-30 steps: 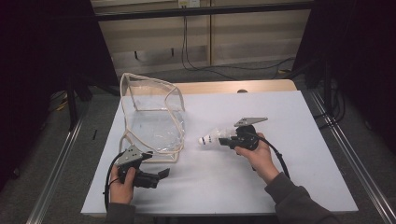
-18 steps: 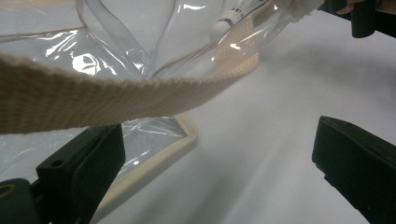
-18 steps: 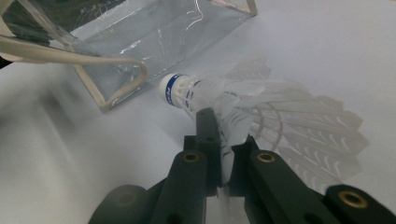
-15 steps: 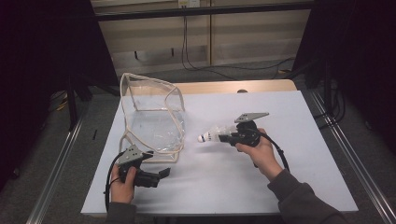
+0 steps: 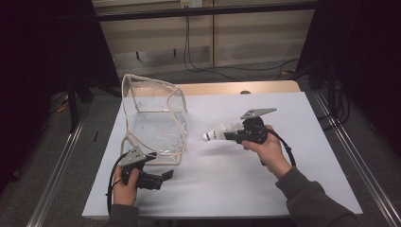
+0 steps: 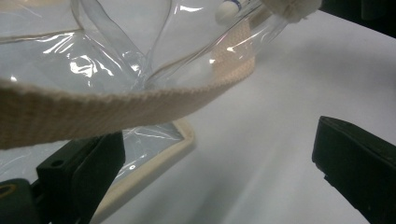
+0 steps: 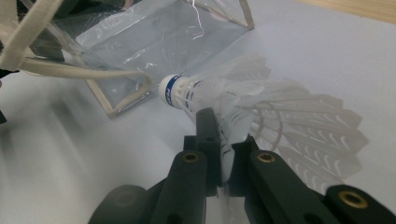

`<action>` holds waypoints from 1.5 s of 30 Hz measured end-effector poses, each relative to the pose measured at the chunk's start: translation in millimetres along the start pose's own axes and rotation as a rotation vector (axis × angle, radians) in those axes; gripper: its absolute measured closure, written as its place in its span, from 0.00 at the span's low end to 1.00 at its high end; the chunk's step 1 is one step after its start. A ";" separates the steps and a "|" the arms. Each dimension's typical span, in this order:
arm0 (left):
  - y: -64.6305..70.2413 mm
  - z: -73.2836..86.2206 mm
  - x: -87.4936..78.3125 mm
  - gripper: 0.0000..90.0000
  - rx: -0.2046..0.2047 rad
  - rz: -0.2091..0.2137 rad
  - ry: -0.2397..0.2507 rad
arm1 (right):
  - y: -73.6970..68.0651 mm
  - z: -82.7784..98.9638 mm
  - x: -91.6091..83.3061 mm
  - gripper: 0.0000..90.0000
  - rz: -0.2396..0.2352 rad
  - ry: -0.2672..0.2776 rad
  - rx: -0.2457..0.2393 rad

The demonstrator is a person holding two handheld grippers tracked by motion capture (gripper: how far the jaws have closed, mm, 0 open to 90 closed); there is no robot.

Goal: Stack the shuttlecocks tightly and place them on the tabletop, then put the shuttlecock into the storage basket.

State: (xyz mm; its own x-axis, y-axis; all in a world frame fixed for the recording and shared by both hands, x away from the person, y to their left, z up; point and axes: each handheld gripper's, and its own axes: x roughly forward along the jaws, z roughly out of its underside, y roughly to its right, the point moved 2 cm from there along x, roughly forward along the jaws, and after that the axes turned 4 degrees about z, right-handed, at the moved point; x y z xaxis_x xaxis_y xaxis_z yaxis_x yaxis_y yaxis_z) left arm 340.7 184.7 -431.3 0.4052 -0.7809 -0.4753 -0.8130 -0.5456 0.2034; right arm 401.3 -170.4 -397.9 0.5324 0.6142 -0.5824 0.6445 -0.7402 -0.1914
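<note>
- The right tongs (image 5: 235,135) grip a shuttlecock (image 5: 218,132), their jaws clenched on its feathers; in the right gripper view the pinch (image 7: 219,140) sits partway up the skirt of the shuttlecock (image 7: 233,102).
- The shuttlecock is held above the desk (image 5: 227,189), a little right of the middle, its cork tip pointing left toward the bag (image 5: 153,118).
- The cork is white with a blue band, and the white feathers fan out back toward the hand.
- The bag is clear plastic with beige webbing edges and stands on the left half of the desk, its open mouth facing right.
- The shuttlecock tip is near the mouth but apart from it, outside the bag.
- The left tongs (image 5: 163,177) rest low at the near left of the desk, just near of the bag, jaws released and wide apart.
- In the left gripper view the beige strap (image 6: 116,107) of the bag crosses above the jaws, and neither jaw grips it.
</note>
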 end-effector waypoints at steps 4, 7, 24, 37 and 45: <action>-0.2 -0.1 0.1 0.03 -0.001 -0.001 -0.003 | -2.1 -7.1 -5.8 0.98 0.005 0.000 -0.017; 0.2 -0.1 -0.2 0.03 0.002 0.002 0.001 | -2.5 -11.7 -7.6 0.98 0.004 -0.002 -0.026; 0.5 0.5 -1.9 0.03 -0.001 0.002 0.000 | -11.6 -37.1 -13.0 0.98 -0.007 -0.003 -0.055; 0.0 0.7 -0.6 0.03 -0.007 -0.002 -0.003 | -13.8 -53.8 -15.4 0.98 -0.018 0.008 -0.052; -1.1 0.8 -2.2 0.03 -0.008 0.000 0.002 | -18.9 -63.2 -16.2 0.98 -0.028 0.010 -0.059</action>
State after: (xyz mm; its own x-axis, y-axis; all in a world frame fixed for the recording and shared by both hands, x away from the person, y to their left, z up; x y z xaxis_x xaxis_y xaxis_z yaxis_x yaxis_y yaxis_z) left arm 340.4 187.2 -431.2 0.4063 -0.7812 -0.4740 -0.8093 -0.5485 0.2103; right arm 415.1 -149.1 -335.0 0.5193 0.6373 -0.5694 0.6900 -0.7058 -0.1606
